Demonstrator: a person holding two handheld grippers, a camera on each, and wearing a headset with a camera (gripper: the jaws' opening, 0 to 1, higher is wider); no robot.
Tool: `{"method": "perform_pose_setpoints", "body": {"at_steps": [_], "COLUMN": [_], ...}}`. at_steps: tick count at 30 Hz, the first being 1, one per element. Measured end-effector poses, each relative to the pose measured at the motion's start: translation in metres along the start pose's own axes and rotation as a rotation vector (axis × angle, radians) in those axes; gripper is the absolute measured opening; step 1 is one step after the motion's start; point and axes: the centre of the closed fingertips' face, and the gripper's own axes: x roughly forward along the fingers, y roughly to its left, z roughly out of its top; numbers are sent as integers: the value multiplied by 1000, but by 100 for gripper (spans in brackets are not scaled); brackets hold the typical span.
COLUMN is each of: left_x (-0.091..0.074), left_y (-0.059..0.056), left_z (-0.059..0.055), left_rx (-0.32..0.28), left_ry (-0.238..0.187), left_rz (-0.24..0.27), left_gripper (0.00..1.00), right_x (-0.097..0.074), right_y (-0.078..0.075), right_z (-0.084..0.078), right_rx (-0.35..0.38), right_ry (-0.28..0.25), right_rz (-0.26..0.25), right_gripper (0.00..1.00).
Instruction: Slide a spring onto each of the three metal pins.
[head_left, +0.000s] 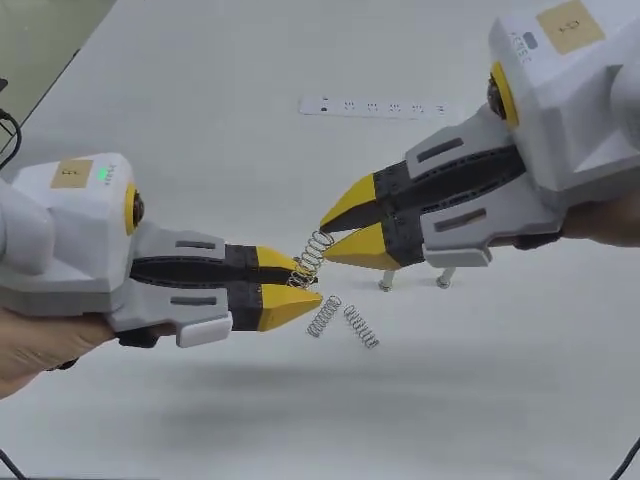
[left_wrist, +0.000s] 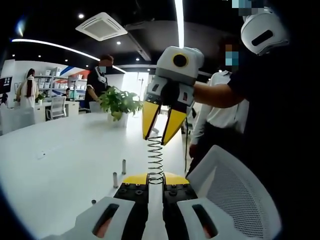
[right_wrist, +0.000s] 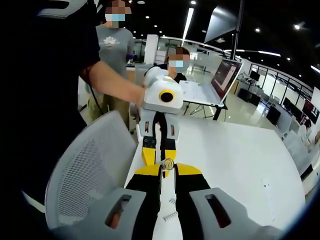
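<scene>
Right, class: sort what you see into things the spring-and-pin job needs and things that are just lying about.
For the job:
held spring
two loose springs
metal pins
left tongs
right tongs

Just lying about:
power strip
potted plant
mesh chair
laptop

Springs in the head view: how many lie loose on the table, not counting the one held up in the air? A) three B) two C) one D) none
B: one loose spring and a second loose spring lie side by side on the table, while the left gripper holds a third spring up off it.
</scene>
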Motion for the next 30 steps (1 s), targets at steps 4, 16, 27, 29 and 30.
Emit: {"method": "perform_pose_setpoints", "body": {"at_steps": [4, 16, 27, 29, 30], "left_x": [1, 1, 1, 1, 1], "left_y": [-1, -3, -3, -4, -4], "left_z": [0, 3, 6, 7, 7], "left_rx": [1, 10, 17, 16, 19], "left_ry": [2, -14, -19, -24, -25], "left_rz": [-4, -9, -13, -15, -13], "left_gripper": [1, 1, 1, 0, 0], "right_x": [0, -1, -1, -2, -2], "right_y": [1, 2, 2, 1, 1], "right_z": [0, 2, 5, 7, 7], "right_rx": [4, 14, 17, 19, 21], "right_ry": [-1, 4, 2, 9, 12], "right_rz": [4, 16, 41, 49, 50], "right_gripper": [8, 9, 9, 9, 9]}}
